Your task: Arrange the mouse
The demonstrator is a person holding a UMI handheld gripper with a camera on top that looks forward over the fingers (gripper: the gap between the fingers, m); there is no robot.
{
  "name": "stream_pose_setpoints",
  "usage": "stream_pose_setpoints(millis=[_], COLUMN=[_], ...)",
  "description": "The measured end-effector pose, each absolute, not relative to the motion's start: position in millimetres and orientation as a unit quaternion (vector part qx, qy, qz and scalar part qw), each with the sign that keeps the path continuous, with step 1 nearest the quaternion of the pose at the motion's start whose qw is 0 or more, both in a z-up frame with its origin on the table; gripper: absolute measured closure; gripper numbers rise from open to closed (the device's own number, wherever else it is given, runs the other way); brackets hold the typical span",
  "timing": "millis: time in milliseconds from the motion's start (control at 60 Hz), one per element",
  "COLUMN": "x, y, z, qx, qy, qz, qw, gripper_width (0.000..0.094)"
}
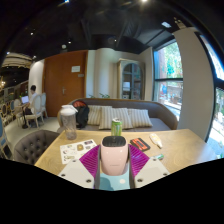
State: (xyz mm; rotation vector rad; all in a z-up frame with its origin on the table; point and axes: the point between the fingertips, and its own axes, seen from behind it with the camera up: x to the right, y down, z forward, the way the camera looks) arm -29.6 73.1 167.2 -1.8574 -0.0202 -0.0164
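The gripper (114, 160) pinches a white mouse (114, 154) between its two pink pads, above the near edge of the counter (180, 150). A green can (116, 127) stands just beyond the mouse. A jar (68, 121) stands at the left of the counter, with a paper (76, 151) near it.

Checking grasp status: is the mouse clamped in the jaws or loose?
Clamped: the white mouse sits between the gripper pink pads, both pressing its sides, held above the table.
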Motion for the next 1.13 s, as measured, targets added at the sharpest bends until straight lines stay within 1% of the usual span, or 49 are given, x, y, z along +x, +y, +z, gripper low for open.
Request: stream_pose_setpoints(millis=[83, 117, 133, 183, 217, 317, 383, 417, 550, 583, 633, 667, 683, 700, 717, 817, 933, 1133], x=[22, 40, 38, 43, 49, 55, 54, 54, 53, 52, 46, 43, 42, 41, 41, 30, 13, -16], y=[77, 78, 76, 76, 79, 76, 72, 74, 71, 68, 64, 58, 54, 50, 46, 16, -27, -85], z=[126, 99, 94, 66, 48, 11, -9, -6, -8, -2, 10, 18, 21, 24, 28, 56, 77, 95], qx=[-0.828, -0.837, -0.843, -0.859, -0.865, -0.881, -0.893, -0.887, -0.896, -0.893, -0.885, -0.883, -0.882, -0.882, -0.882, -0.868, -0.857, -0.841], qy=[0.014, 0.015, 0.017, 0.014, 0.005, -0.007, -0.010, -0.003, 0.020, 0.024, 0.017, 0.015, 0.017, 0.019, 0.022, 0.017, 0.002, -0.026], qz=[-0.026, -0.023, -0.021, -0.017, -0.019, -0.031, -0.022, -0.012, 0.014, 0.018, 0.028, 0.033, 0.033, 0.034, 0.035, 0.042, 0.039, 0.023], qw=[0.561, 0.547, 0.538, 0.511, 0.502, 0.472, 0.450, 0.462, 0.444, 0.449, 0.465, 0.468, 0.469, 0.469, 0.470, 0.495, 0.514, 0.539], gripper_width=[0.0540, 0.0540, 0.0539, 0.0537, 0.0538, 0.0537, 0.0516, 0.0484, 0.0390, 0.0322, 0.0181, 0.0080, 0.0046, 0.0094, 0.0100, 0.0097, 0.0096, 0.0101])
